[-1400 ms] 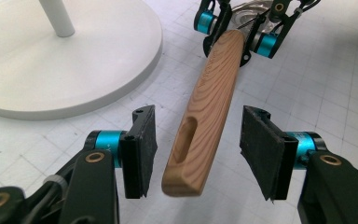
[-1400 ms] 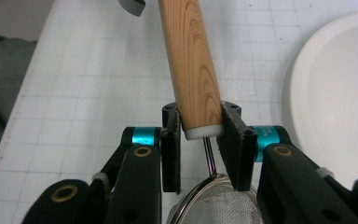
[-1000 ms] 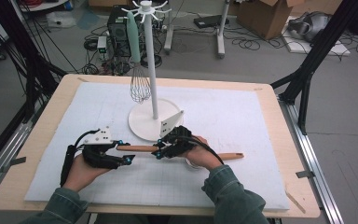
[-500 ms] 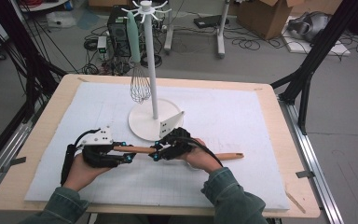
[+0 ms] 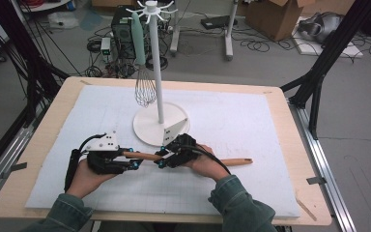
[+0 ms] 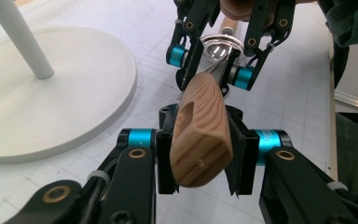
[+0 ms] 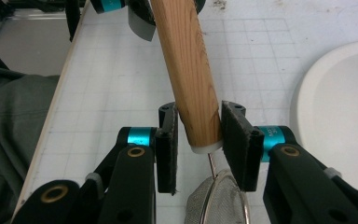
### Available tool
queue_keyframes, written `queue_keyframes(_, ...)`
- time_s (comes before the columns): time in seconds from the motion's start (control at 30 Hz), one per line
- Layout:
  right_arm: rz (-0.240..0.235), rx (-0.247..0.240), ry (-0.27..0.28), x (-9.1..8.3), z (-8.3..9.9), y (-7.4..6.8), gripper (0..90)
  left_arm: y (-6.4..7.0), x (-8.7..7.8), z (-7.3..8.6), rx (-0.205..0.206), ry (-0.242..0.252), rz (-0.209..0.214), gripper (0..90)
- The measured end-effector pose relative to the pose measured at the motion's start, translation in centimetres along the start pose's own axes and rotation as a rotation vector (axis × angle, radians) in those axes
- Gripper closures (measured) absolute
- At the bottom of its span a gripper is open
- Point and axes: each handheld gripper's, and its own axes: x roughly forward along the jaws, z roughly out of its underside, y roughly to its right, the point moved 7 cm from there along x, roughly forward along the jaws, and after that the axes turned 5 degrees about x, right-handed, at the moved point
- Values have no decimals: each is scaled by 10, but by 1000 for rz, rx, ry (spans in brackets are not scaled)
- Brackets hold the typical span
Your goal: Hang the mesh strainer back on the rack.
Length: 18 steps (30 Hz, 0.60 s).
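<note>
Wooden strainer (image 6: 201,135) gripped near the stand (image 5: 150,129)
Both grippers (left (image 5: 134,160), right (image 5: 161,159)) are clamped on its handle; hanging is judged still undone.

Black grippers (image 5: 147,159), cyan collars, brass-coloured screws; grey-green sleeves (image 5: 239,205), possibly denim.

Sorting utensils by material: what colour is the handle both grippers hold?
Light brown wood handle with visible grain, clearest in the left gripper view.
</note>
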Motion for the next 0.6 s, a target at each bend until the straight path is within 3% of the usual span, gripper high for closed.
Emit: queue_keyframes(0.6,50,-58,-7,-6,-5,-5,696,3,0,-13,12,24,10,709)
